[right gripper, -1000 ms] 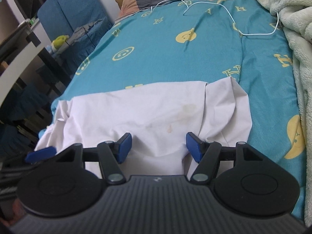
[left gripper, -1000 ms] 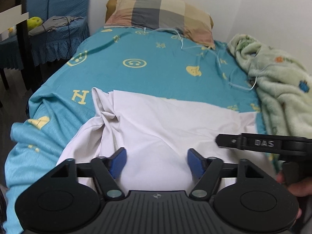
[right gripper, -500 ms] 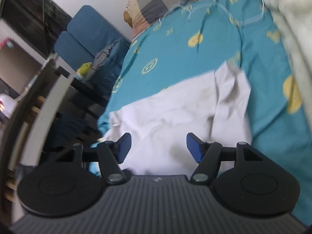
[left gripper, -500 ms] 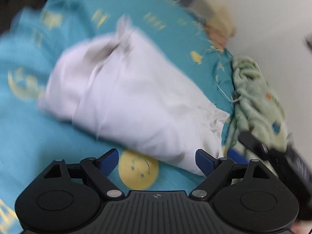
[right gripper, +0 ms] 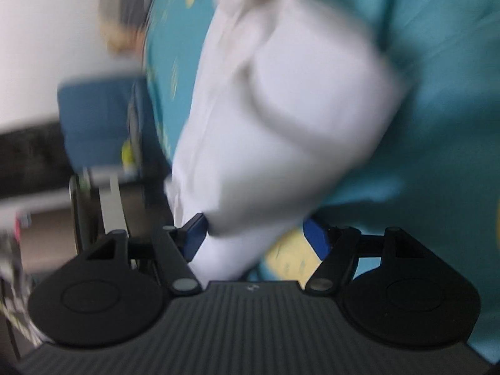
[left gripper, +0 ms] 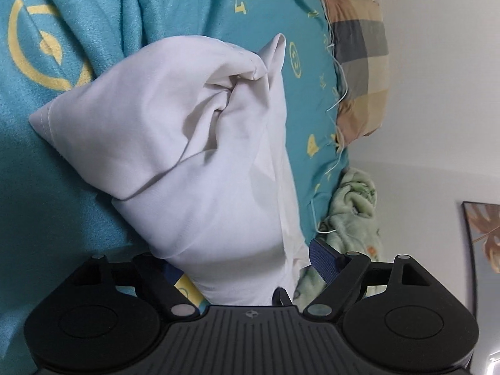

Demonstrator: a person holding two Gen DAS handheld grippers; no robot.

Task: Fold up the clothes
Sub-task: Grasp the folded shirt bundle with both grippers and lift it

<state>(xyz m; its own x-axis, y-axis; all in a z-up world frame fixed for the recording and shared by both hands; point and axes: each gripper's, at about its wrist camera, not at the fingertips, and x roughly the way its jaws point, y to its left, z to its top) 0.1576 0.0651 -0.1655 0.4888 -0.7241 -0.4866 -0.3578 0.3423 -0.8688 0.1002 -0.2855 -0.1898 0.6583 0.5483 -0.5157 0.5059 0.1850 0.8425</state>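
The white shirt lies bunched on the bed, over its teal sheet, near a side edge. Both the left claw and the right claw stand wide open, with cloth between the fingers but not gripped. The right view is blurred.
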